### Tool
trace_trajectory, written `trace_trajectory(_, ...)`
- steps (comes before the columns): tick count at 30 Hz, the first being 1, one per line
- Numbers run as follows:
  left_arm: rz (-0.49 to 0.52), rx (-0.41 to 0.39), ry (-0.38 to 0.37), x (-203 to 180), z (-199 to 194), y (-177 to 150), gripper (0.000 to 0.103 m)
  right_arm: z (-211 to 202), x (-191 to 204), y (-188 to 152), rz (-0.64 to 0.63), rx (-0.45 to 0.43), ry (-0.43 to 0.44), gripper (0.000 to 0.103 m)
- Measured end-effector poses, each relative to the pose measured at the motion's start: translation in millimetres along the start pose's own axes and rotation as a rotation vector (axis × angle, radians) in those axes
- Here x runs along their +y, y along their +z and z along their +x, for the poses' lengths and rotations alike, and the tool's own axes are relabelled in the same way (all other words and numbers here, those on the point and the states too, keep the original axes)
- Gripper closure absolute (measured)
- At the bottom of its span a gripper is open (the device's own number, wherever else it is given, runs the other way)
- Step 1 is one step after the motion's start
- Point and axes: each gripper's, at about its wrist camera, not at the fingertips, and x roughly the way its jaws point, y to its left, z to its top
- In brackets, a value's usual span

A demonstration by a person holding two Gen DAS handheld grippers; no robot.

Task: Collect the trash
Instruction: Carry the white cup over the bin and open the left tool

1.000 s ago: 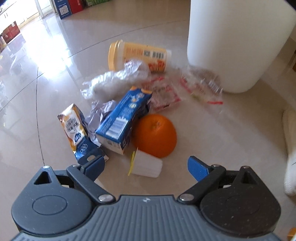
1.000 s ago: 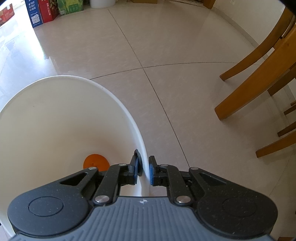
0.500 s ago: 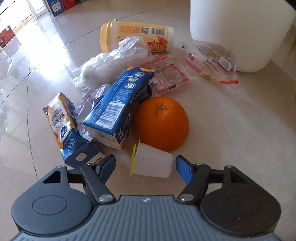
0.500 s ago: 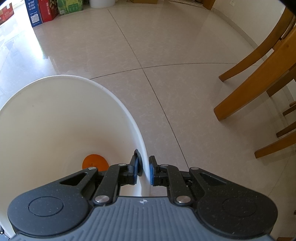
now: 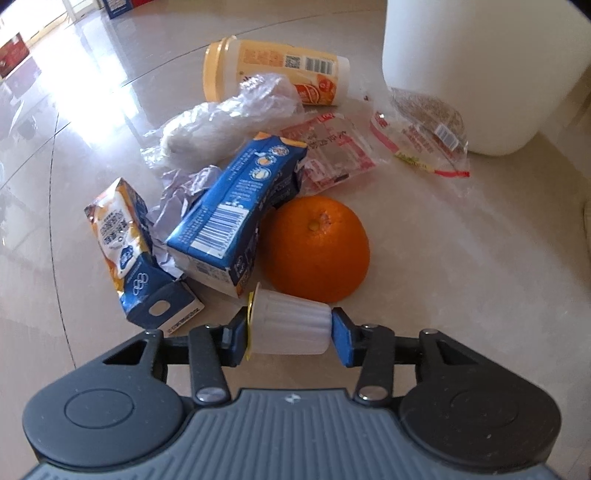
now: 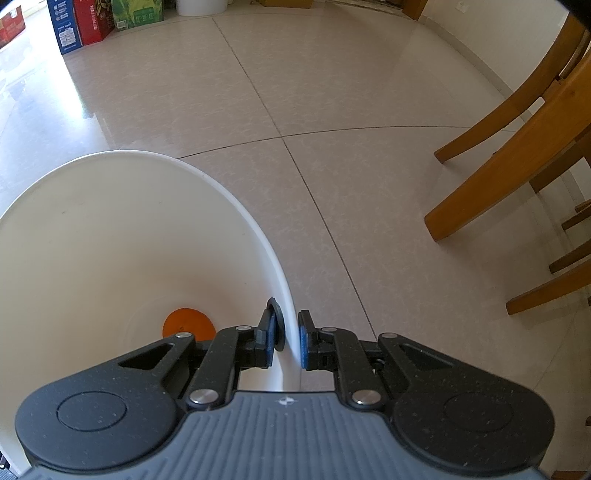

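Observation:
In the left wrist view my left gripper (image 5: pixel 290 332) is shut on a small white ribbed cup (image 5: pixel 291 326) lying sideways, one pad on its yellow foil lid, the other on its base. Just beyond lie an orange (image 5: pixel 317 247), a blue carton (image 5: pixel 236 214), a crushed orange-and-blue carton (image 5: pixel 129 251), crumpled plastic (image 5: pixel 225 122), a yellow bottle (image 5: pixel 273 70) and clear wrappers (image 5: pixel 424 136). The white bin (image 5: pixel 476 70) stands at the far right. In the right wrist view my right gripper (image 6: pixel 287 341) is shut on the rim of the white bin (image 6: pixel 129 251); an orange object (image 6: pixel 188 325) lies inside.
Wooden chair legs (image 6: pixel 517 155) stand on the tiled floor to the right of the bin. Coloured boxes (image 6: pixel 85 22) line the far wall. Glossy tile floor (image 5: pixel 461 258) stretches right of the litter pile.
My left gripper came down and forward over the litter and its fingers shut on the small white cup. The right gripper and the bin stayed put.

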Motion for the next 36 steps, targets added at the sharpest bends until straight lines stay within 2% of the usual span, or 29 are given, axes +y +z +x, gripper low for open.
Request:
trace_trajectory(5,0.006,0.03,-0.006,-0.5,-20.0,6.7,0.058,-0.2,2.4,0.3,-0.001,-0.001,-0.008,0.087)
trace_trajectory(10,0.07,0.072,-0.028,-7.1,-51.8,24.0,0.058,0.1,1.6,2.1,0.007,0.004,-0.006,0.087)
trace_trajectory(13,0.104,0.065,-0.051,-12.0,-77.9,38.5,0.058,0.0,1.2,2.7,0.004,0.003,-0.007,0.087)
trace_trajectory(20,0.118,-0.004,-0.106,-16.9,-141.6,88.5,0.058,-0.8,2.9,2.2,-0.001,0.002,-0.011,0.087)
trace_trajectory(26,0.187,-0.057,-0.126,-33.1,-185.7,146.6,0.058,-0.1,0.9,3.7,0.012,0.005,-0.008,0.087)
trace_trajectory(36,0.264,-0.191,-0.172,-76.0,-228.6,237.2,0.058,1.4,-2.2,3.7,0.024,0.007,-0.002,0.087)
